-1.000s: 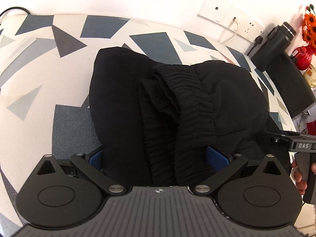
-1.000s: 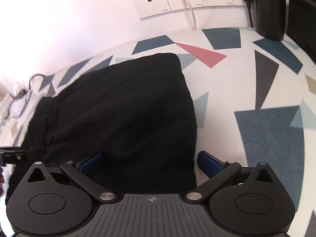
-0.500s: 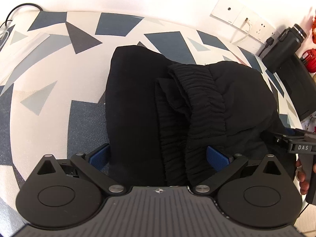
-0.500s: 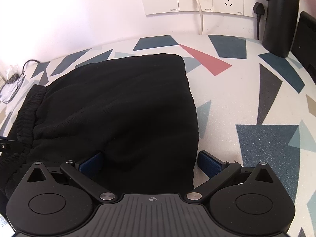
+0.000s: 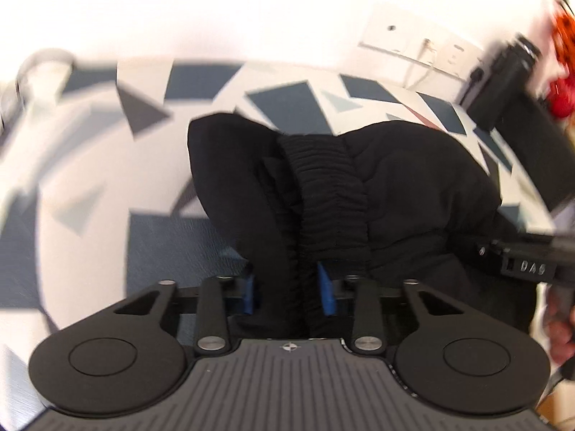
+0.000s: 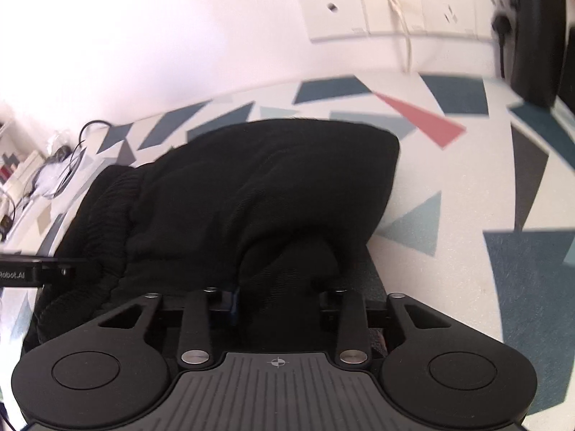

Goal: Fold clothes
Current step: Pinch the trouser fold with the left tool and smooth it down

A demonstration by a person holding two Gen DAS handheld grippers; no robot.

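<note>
A black garment [image 5: 413, 186] with a ribbed elastic waistband [image 5: 330, 194] lies folded on the patterned table. My left gripper [image 5: 287, 291] is shut on the waistband end, its blue pads pinching the bunched cloth near the table's front. In the right wrist view the same black garment [image 6: 258, 186] rises in a tented fold. My right gripper [image 6: 280, 298] is shut on the garment's near edge, and the cloth hides the right pad. Each gripper shows at the edge of the other's view.
The table top [image 6: 467, 186] has blue, grey and red triangles. Wall sockets [image 6: 395, 3] with a white cable sit behind. A black cylinder [image 5: 503, 75] and a black box stand at the back right, with red and orange items beside them. Cables [image 6: 64, 158] lie at the far left.
Both grippers went from open around the garment's edge to shut on it. The cloth is now pulled up into a fold, and the left view is blurred by motion.
</note>
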